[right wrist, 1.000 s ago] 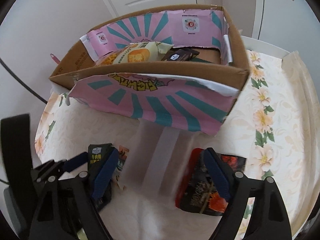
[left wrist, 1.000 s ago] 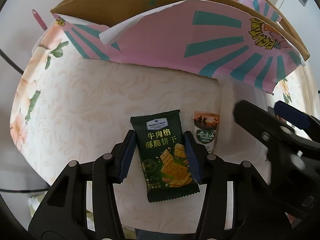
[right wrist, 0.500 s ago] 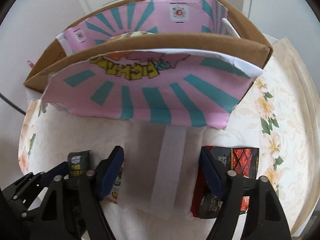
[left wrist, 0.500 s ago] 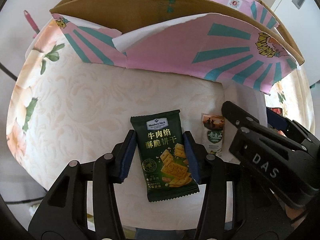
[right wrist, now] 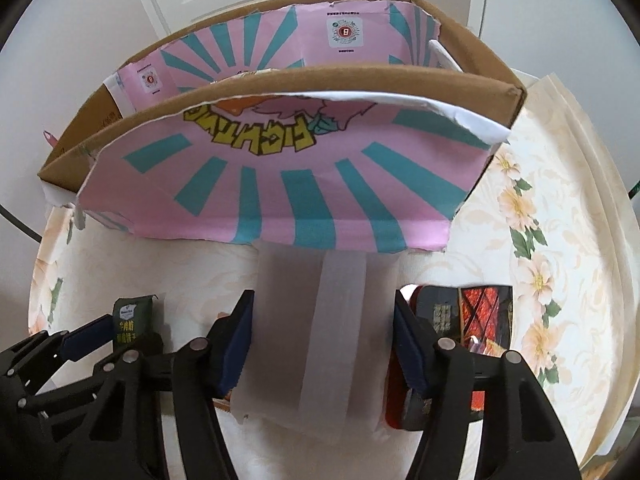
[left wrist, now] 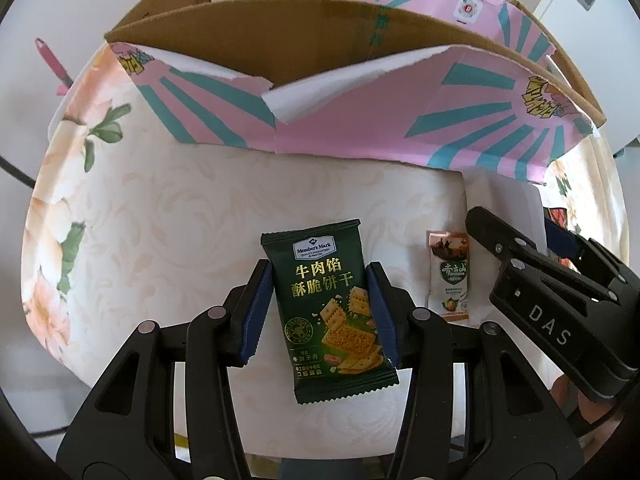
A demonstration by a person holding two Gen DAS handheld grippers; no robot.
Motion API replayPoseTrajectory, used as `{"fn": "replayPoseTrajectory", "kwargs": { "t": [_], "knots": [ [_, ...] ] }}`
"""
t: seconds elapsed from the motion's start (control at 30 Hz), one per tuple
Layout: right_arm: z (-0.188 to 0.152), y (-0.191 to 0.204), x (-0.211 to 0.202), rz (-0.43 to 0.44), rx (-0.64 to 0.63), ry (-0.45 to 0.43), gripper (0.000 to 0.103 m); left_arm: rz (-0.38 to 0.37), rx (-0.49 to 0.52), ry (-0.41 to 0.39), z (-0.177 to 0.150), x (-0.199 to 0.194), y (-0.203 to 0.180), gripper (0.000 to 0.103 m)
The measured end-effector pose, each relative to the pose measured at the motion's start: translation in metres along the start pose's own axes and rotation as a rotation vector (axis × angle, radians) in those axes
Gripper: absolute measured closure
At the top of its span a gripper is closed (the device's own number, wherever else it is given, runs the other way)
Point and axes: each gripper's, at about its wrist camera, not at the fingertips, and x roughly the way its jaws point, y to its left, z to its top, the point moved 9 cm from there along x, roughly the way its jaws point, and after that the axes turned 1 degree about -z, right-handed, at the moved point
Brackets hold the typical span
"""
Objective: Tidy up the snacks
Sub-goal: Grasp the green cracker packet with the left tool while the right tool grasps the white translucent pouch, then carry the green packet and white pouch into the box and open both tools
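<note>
- Snacks seen from the left wrist: the green cracker packet (left wrist: 330, 312) sits clamped between the blue pads of the left hand-held gripper (left wrist: 320, 312), just as it did a second ago, hanging above the floral-clothed table (left wrist: 160, 220).
- Since then the pink-and-teal cardboard box (left wrist: 360, 120) shows more of its brown inner wall and far side, so the camera looks to have climbed a little towards the rim. My reading is that this packet is on its way into the box.
- Just beside it, a small orange-and-white sachet (left wrist: 450, 276) lies on the table, partly behind the black body of the right hand-held gripper (left wrist: 552, 312), which has come further into the frame.
- Right wrist view: the jaws of the right hand-held gripper (right wrist: 324, 344) are closing around a flat white foam-like packet (right wrist: 320, 340) lying in front of the box. A second ago the jaws were wider and straddled bare cloth and a dark red packet (right wrist: 468, 320); now that packet lies outside the right finger.
- Whether the pads already press the white packet I cannot tell; they look right at its edges.
- Also here, the left hand-held gripper holds the green packet at lower left.
- Both hands seem loaded or nearly so, with the sachet and red packet left to clear.
</note>
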Motion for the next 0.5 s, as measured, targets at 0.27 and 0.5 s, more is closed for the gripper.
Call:
{"fn": "replayPoseTrajectory", "kwargs": {
  "t": [0.27,0.5],
  "knots": [
    [-0.003,-0.002,-0.021,0.016,0.047,-0.04,0.045,-0.017,0.032,-0.03,0.009,-0.018,0.001,0.059],
    [0.005,-0.006,-0.057,0.033,0.078,-0.095,0.045,-0.05,0.06,-0.074,0.012,-0.052,-0.003,0.059]
  ]
}}
